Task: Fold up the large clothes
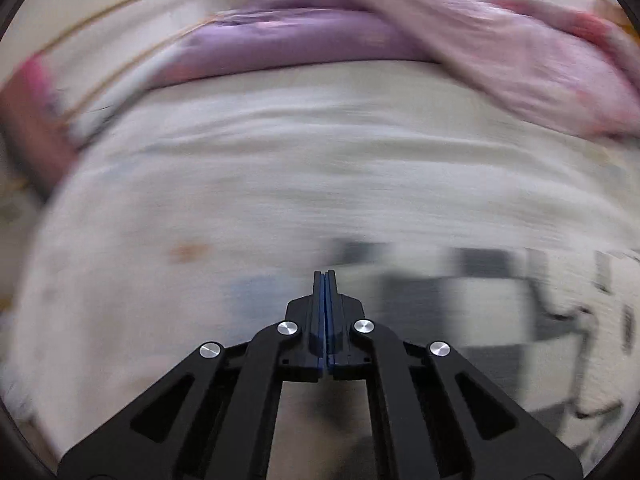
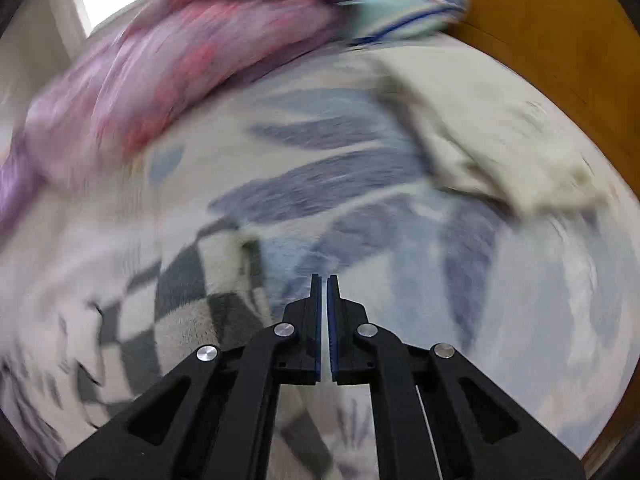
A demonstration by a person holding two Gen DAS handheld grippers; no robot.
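Observation:
Both views are blurred by motion. In the left wrist view my left gripper (image 1: 325,274) is shut with nothing between its blue pads, above a pale bed sheet (image 1: 304,168). A grey and white checkered garment (image 1: 472,304) lies just to its right. In the right wrist view my right gripper (image 2: 324,278) has its jaws almost together with only a thin slit, and nothing is held. It hovers over the leaf-patterned sheet (image 2: 340,184), with the checkered garment (image 2: 192,312) low on the left.
A pink and purple quilt (image 1: 480,52) is heaped along the far side of the bed, also the quilt (image 2: 168,76) at upper left. A cream cloth (image 2: 500,148) lies at right, a pale blue striped cloth (image 2: 400,16) at top. A brown wooden headboard (image 2: 540,40) borders the bed.

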